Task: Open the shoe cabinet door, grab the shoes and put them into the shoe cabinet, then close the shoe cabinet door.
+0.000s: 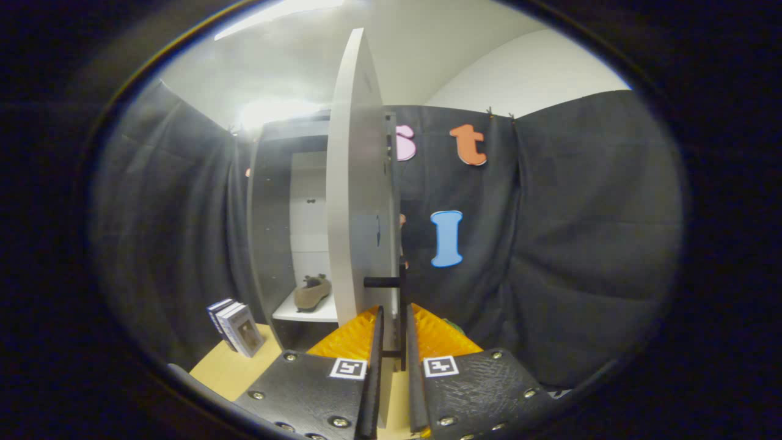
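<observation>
Door: pale grey, a flat board panel — the shoe cabinet door [357, 183] stands swung out edge-on, straight ahead of the fingers, with a dark bar handle [400, 305] running down its near edge.

Gripper: the gripper [393, 342] has its two fingers drawn close together around the door's lower edge and the handle; only a narrow gap is left. Whether both pads actually press on the handle or the panel, I cannot tell.

Shoe: one brown suede-looking flat shoe [313, 292] lies on the white shelf [305, 313] inside the dark-walled shoe cabinet [269, 232], near the shelf's front edge, beyond the fingers and to the open side of the door.

Step, as I judge it: the shoe is in, so what is left is swinging the door shut.

Table: a light wooden tabletop [232, 366] carries the cabinet; a small stack of blue-and-white boxes [235, 327] leans near the cabinet's front corner.

Risk — slip: the hold is low and thin; if the push is not square, the fingers may slide off the handle and the door stop half open.

Risk — shoe: its toe is close to the shelf's front edge, so the closing door could catch it.

Risk — cabinet: a hard push may shove it along the tabletop.
</observation>
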`<state>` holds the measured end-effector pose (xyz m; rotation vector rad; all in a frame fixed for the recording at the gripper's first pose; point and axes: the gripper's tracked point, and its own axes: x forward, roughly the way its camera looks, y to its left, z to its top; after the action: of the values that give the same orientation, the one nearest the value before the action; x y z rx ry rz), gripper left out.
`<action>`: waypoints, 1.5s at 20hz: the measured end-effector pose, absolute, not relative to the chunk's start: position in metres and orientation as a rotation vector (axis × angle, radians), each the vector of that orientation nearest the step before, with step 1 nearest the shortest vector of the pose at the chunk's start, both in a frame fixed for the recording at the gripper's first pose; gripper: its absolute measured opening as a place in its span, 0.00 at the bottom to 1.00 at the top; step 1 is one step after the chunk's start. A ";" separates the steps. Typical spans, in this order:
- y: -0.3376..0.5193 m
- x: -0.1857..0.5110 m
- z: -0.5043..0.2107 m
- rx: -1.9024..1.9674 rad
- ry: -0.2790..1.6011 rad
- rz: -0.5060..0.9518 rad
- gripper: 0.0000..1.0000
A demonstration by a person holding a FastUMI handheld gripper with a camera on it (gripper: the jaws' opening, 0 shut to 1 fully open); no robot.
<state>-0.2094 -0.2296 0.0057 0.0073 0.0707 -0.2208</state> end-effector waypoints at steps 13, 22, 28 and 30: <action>-0.256 -0.233 0.021 0.021 0.007 -0.268 0.12; -0.164 -0.218 -0.054 0.029 0.116 -0.074 0.13; -0.111 -0.193 -0.177 0.070 0.308 0.016 0.22; -0.101 -0.188 -0.219 0.073 0.353 0.018 0.22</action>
<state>-0.1885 -0.1012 -0.2192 0.0727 0.3533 0.0182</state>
